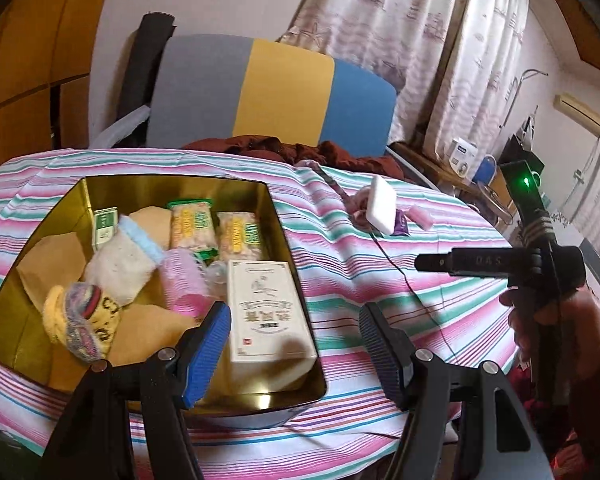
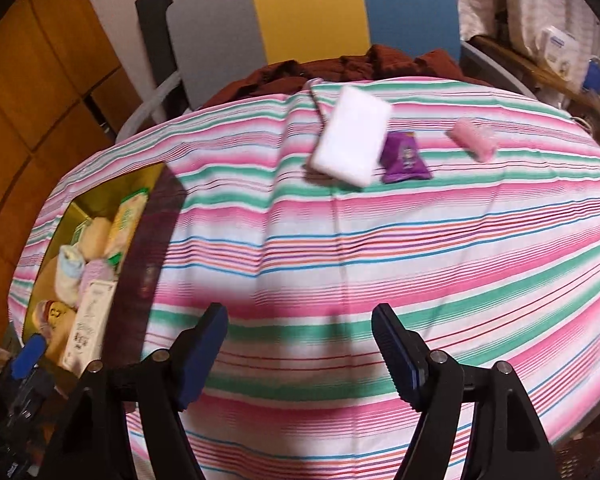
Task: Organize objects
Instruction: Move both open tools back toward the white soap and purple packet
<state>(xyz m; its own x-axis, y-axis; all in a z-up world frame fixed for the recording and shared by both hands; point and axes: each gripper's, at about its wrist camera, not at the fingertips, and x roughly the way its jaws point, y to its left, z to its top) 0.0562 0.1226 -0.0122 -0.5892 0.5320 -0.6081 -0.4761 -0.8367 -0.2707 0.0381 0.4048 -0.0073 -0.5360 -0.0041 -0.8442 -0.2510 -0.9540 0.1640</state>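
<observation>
A gold tin box (image 1: 296, 394) sits on the striped tablecloth at the left and also shows in the right wrist view (image 2: 72, 216). It holds a white carton (image 1: 264, 308), a pink roller (image 1: 182, 284), socks (image 1: 120, 268) and snack packs (image 1: 192, 224). My left gripper (image 1: 294, 344) is open and empty over the box's right edge. My right gripper (image 2: 300, 348) is open and empty above bare cloth. Far on the cloth lie a white sponge (image 2: 352, 140), a purple packet (image 2: 404, 156) and a pink roll (image 2: 472, 138).
A chair (image 1: 268, 96) with grey, yellow and blue back stands behind the table, with a dark red garment (image 2: 360, 66) on it. A thin cord (image 1: 396, 264) runs across the cloth. Curtains and a cluttered shelf are at the right.
</observation>
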